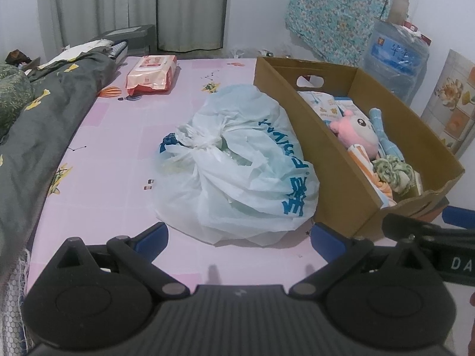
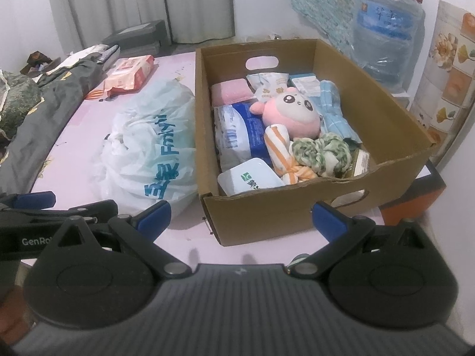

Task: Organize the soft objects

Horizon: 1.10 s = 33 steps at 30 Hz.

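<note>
A knotted white plastic bag (image 1: 237, 166) with blue lettering lies on the pink bed sheet, just ahead of my open left gripper (image 1: 237, 234). Right of it stands a cardboard box (image 1: 299, 136) holding a pink plush toy (image 1: 356, 133), a blue cloth and a green knotted rope. In the right wrist view the box (image 2: 267, 213) is straight ahead of my open right gripper (image 2: 240, 216), with the plush (image 2: 294, 112), a striped orange cloth (image 2: 279, 148), green rope (image 2: 320, 151) and tissue packs inside. The bag (image 2: 154, 145) sits left of the box. Both grippers hold nothing.
An orange wipes pack (image 1: 151, 72) lies at the far side of the bed. A dark quilt (image 1: 38, 124) is bunched along the left edge. A large water bottle (image 2: 386, 29) stands behind the box by the wall. An orange-and-black object (image 2: 415, 198) sits at the box's right.
</note>
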Each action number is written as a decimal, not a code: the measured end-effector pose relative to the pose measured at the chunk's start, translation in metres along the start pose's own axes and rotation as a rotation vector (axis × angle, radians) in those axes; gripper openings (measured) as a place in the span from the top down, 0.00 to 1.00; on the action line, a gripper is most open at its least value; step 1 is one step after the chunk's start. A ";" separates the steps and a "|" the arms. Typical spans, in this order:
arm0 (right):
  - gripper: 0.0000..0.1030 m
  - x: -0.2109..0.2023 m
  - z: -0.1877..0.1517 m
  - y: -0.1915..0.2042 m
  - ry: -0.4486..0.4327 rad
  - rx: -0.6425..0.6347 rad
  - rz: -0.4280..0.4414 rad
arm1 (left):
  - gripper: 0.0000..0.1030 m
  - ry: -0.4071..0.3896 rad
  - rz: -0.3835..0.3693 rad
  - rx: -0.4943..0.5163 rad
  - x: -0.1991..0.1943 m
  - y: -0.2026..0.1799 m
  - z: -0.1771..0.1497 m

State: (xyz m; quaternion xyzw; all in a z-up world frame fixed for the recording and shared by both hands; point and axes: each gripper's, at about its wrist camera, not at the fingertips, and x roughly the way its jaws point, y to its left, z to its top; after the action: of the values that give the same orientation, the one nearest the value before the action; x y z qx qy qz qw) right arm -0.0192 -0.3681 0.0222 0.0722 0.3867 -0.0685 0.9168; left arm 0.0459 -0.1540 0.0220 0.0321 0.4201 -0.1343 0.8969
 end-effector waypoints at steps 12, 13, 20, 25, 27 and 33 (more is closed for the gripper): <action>0.01 -0.001 -0.002 0.002 0.001 0.005 0.002 | 0.01 0.000 0.001 -0.001 0.000 0.001 0.000; 0.01 -0.001 -0.002 0.002 0.003 0.005 0.003 | 0.01 0.001 0.001 -0.001 0.000 0.001 0.000; 0.01 0.002 -0.002 0.003 0.010 0.008 0.007 | 0.01 0.006 0.004 -0.004 0.001 0.002 0.001; 0.01 0.005 -0.001 0.002 0.019 0.015 0.016 | 0.01 0.008 0.007 -0.008 0.004 0.001 0.002; 0.01 0.007 0.001 0.001 0.022 0.014 0.018 | 0.01 0.009 0.008 -0.011 0.005 0.001 0.001; 0.01 0.009 0.001 0.001 0.024 0.015 0.018 | 0.01 0.016 0.009 -0.012 0.006 0.001 0.002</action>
State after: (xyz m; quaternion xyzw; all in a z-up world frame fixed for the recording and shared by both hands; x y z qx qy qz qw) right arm -0.0123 -0.3682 0.0164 0.0832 0.3966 -0.0621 0.9121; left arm 0.0517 -0.1553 0.0185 0.0299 0.4277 -0.1275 0.8944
